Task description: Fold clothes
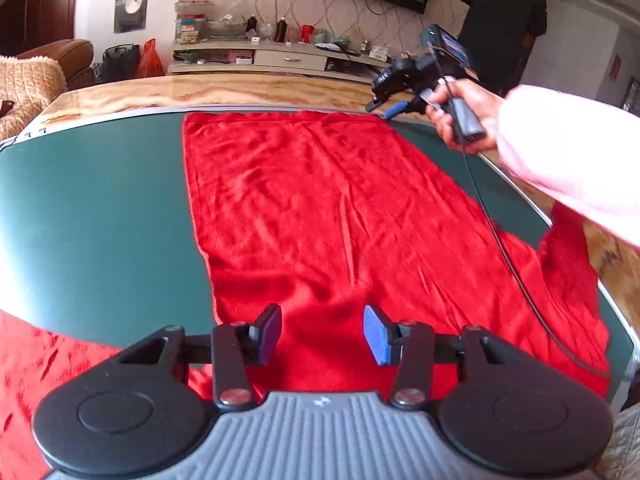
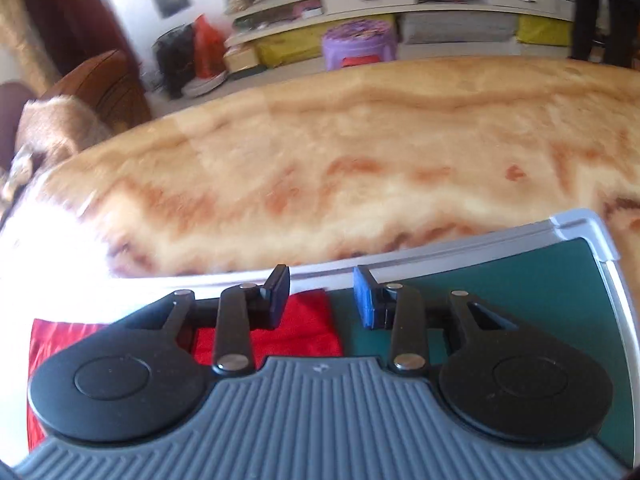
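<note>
A red garment [image 1: 328, 216] lies spread flat on a dark green mat [image 1: 100, 216], with parts hanging over the near left and right edges. My left gripper [image 1: 322, 334] is open and empty, hovering over the garment's near end. My right gripper [image 1: 394, 110], held by a hand in a pink sleeve, is at the garment's far right corner. In the right wrist view my right gripper [image 2: 322, 298] is open, just above the far corner of the red garment [image 2: 304, 328] and the green mat [image 2: 520, 288].
The mat has a silver frame [image 2: 588, 232] and rests on a marbled beige table [image 2: 360, 152]. A cable [image 1: 504, 252] trails across the garment's right side. A sofa [image 1: 36, 76], a TV shelf [image 1: 280, 56] and a person in black [image 1: 504, 20] are beyond the table.
</note>
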Motion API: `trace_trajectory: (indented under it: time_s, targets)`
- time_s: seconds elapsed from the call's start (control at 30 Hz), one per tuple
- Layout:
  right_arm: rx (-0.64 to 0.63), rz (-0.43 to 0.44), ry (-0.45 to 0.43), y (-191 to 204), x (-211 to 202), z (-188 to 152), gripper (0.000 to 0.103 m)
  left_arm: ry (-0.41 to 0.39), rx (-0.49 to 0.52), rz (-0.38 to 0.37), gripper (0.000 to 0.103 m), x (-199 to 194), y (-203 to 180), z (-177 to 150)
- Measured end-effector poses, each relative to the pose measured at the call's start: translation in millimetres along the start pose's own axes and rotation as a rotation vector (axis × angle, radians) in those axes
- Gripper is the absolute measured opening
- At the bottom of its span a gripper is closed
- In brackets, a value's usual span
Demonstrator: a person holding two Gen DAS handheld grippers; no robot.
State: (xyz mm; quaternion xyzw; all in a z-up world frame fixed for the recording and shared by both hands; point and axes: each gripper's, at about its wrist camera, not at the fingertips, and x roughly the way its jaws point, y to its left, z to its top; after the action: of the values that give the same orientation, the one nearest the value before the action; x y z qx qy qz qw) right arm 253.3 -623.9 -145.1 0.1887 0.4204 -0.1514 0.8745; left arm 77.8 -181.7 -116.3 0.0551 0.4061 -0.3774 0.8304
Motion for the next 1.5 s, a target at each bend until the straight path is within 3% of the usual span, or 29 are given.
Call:
trace_trajectory:
  time_s: [0.07,0.13,0.3,0.47,0.53,0.67,0.83,0.97,1.0,1.07,1.17,1.23,1.33,1.43,1.5]
  targets:
    - [-0.077,-0.023,0.010,12,1,-6,0.028,-0.009,-0.027,0.027,0.052,16,17,20]
    - [-0.058,-0.011,0.015,14,-3,-7,0.014,-0.018,-0.025,0.078,0.052,37,35,46]
    - [-0.042,-0.023,-0.003,13,-7,-7,0.008,-0.030,-0.061,0.181,0.052,93,89,124]
    - [-0.032,-0.031,-0.018,9,-5,-6,0.008,0.015,-0.161,0.164,0.050,154,125,182]
    - [-0.040,-0.039,-0.022,10,-5,-6,0.008,0.024,-0.165,0.177,0.040,170,127,197]
    - [-0.060,-0.067,-0.037,10,-7,-5,0.008,0.037,-0.134,0.211,0.010,191,129,211]
    - [-0.043,-0.091,-0.063,1,-11,-5,0.008,0.018,-0.079,0.222,0.006,206,122,223]
    - [-0.041,-0.116,-0.064,-6,-8,-7,0.009,0.011,-0.042,0.235,0.011,210,113,225]
    - [-0.044,-0.117,-0.070,-8,-9,-9,0.013,0.013,-0.031,0.248,0.018,208,111,224]
    - [-0.055,-0.149,-0.086,-9,-14,-11,0.029,0.008,-0.003,0.272,0.020,199,108,221]
    - [-0.043,-0.118,-0.115,-21,-39,-19,0.032,0.005,0.010,0.184,0.021,160,104,205]
    - [-0.062,-0.029,-0.082,-26,-62,-34,0.032,0.019,0.035,0.089,0.021,125,92,182]
    - [-0.140,0.103,-0.005,-27,-101,-68,0.032,0.047,0.076,-0.008,0.031,76,64,131]
    - [-0.254,0.170,0.073,-16,-143,-119,0.032,0.087,0.083,-0.070,0.031,48,45,81]
    - [-0.329,0.195,0.121,-9,-167,-157,0.032,0.108,0.094,-0.068,0.031,40,36,54]
